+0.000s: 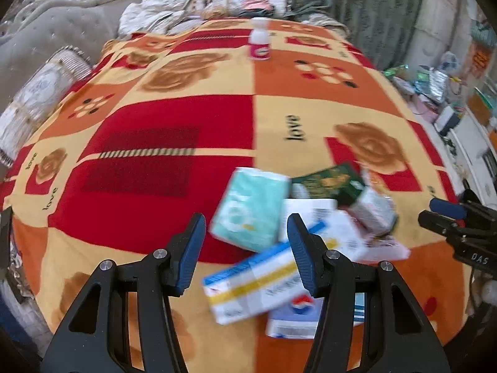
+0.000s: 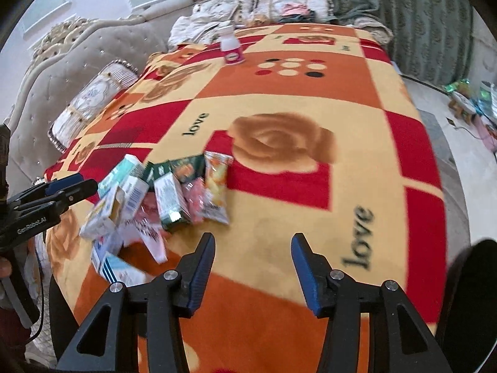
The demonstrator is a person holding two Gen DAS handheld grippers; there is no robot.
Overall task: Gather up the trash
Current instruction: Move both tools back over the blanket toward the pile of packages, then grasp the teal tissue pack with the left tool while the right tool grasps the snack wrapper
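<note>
A pile of trash lies on the patterned blanket: a teal tissue pack, a white-blue-yellow box, a dark green box and other cartons. My left gripper is open and empty, hovering just over the pile's near side. In the right wrist view the same pile lies left of centre, with a snack packet at its right edge. My right gripper is open and empty over bare blanket, right of the pile. A white-pink bottle stands far back; it also shows in the right wrist view.
Pillows and a tufted headboard line the left side. Bedding and cushions lie at the far end before green curtains. Cluttered floor and furniture are beyond the bed's right edge.
</note>
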